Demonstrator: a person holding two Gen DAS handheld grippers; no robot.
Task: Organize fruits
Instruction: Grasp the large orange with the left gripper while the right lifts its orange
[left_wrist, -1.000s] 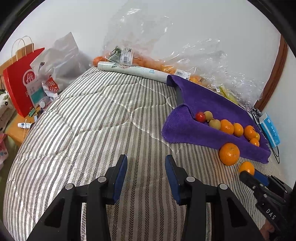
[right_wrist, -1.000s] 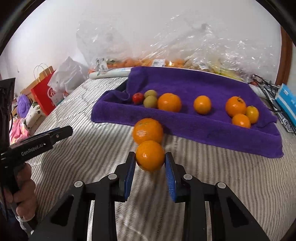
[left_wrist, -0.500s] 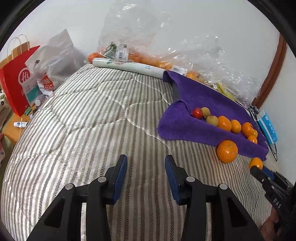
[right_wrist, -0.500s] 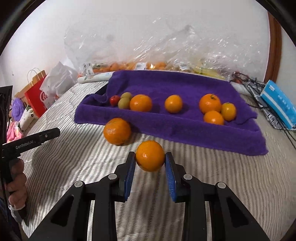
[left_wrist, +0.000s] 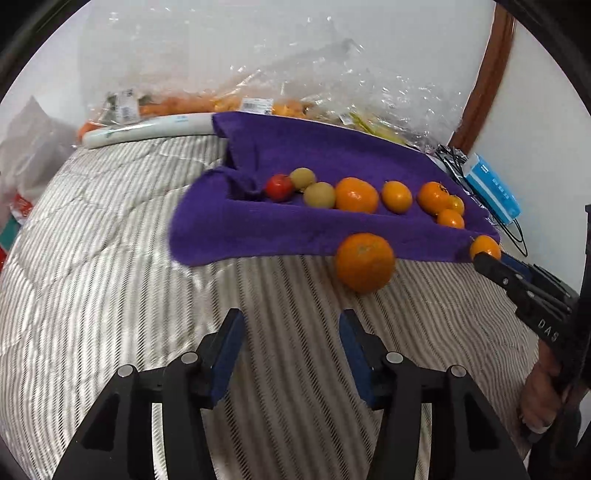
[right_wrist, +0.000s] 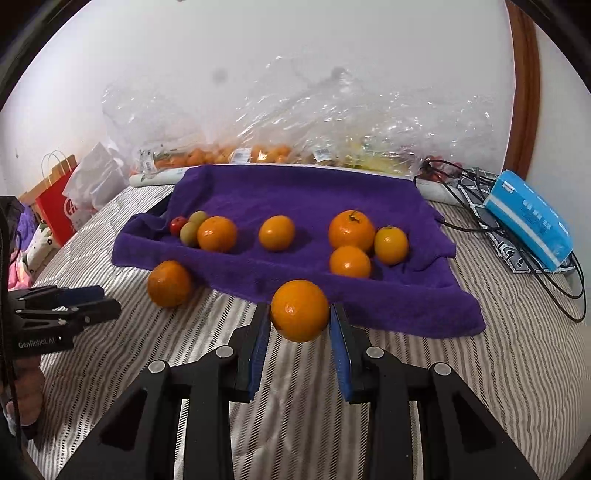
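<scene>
The right gripper (right_wrist: 299, 325) held a round orange mandarin (right_wrist: 299, 310) clamped between its blue-padded fingers (right_wrist: 258, 339), lifted clear of the striped grey-and-white quilted mattress (right_wrist: 480, 369) and positioned at the near edge of the purple terry towel (right_wrist: 303, 192). That alignment suggested the fruit was being carried to the towel, which served as the collection surface.

The left gripper (left_wrist: 291, 347) was empty, its jaws spread apart above the mattress and aimed toward the towel.

A second loose orange mandarin (left_wrist: 365, 261) rested on the mattress, touching the towel's front edge; it was judged the likely next item, lying just ahead of the empty left gripper.

On the towel, a small red tomato-like fruit (right_wrist: 178, 224) and two small green-yellow fruits (right_wrist: 194, 228) sat grouped at the left, with orange citrus ranged to their right, indicating sorting by kind. Clear plastic produce bags (right_wrist: 295, 122) lay behind, against the wall.
</scene>
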